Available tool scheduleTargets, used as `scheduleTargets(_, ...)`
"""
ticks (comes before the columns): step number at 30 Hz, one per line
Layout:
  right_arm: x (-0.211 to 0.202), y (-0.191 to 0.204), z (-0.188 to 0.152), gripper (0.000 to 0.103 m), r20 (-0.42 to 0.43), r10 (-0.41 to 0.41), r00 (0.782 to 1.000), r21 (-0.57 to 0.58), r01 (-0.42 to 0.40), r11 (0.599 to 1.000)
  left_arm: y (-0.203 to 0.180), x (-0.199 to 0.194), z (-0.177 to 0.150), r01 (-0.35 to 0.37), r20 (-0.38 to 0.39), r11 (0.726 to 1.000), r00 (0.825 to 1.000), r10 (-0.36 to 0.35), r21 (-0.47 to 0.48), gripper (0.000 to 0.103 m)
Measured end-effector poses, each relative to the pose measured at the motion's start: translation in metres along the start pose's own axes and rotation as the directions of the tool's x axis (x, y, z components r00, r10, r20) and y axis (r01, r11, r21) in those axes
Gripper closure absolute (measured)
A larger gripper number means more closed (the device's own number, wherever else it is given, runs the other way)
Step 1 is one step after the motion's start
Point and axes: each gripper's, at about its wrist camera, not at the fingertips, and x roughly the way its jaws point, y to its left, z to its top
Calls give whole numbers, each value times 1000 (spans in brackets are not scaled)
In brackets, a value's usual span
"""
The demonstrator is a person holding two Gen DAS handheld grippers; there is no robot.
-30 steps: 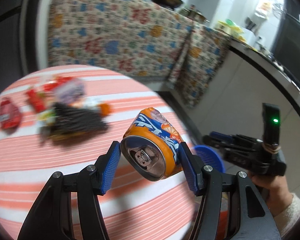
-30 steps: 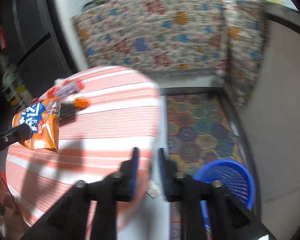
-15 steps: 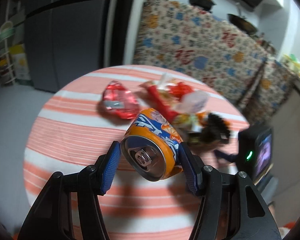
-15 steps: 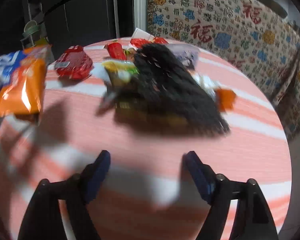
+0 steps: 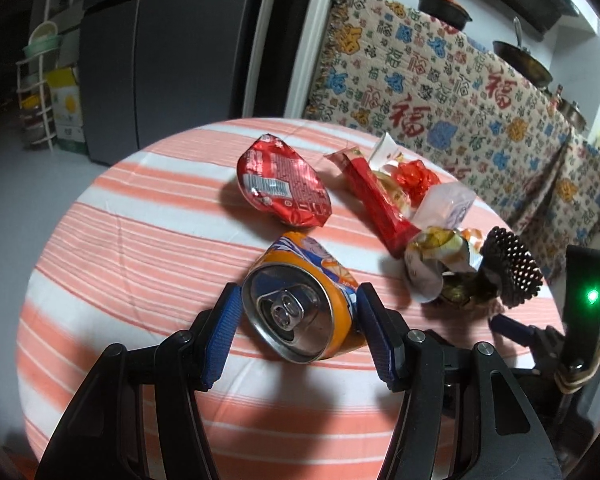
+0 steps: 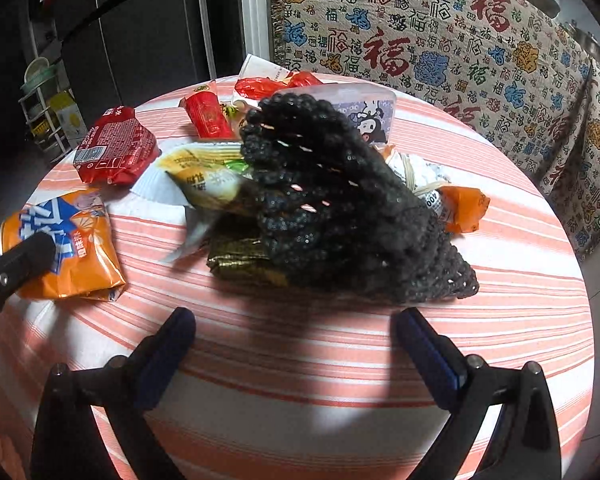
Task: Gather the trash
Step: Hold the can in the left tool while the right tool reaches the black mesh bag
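My left gripper (image 5: 298, 330) is shut on a crushed orange soda can (image 5: 300, 304), held over the round striped table (image 5: 140, 260). The can also shows at the left of the right wrist view (image 6: 66, 240). My right gripper (image 6: 296, 348) is open and empty, low over the table's near edge, just short of a black beaded mat (image 6: 332, 204) lying on a heap of wrappers. A red foil packet (image 5: 284, 182) (image 6: 114, 150), a red stick wrapper (image 5: 374, 200) (image 6: 208, 114) and a yellow snack wrapper (image 6: 204, 178) lie around it.
A patterned cloth (image 5: 440, 92) covers a counter behind the table, with pots on top. A dark fridge (image 5: 172, 52) and a small rack (image 5: 40, 92) stand at the back left. An orange wrapper (image 6: 462, 208) lies at the heap's right.
Both grippers swung from the floor side with the blue basket back over the table. The right gripper opened wide and came close to the black mat. The can stayed gripped.
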Motion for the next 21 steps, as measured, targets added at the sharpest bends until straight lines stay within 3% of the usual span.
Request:
scheduleTargets(4,0,0,0,0,0,-1,1000,0,1,1000,6,-2,-2,7,-1,999,1000,-7,-54,43)
scheduleTargets(10,-1,0,-1,0,1,-1,1000,0,1,1000,9,-1,-1,0,-64,997,998,-5,-71,43)
scheduleTargets(21,-1,-1,-2,0,1,-1,1000,1,1,1000,10,-5,-5,-8,-160,999,987,1,-42,43)
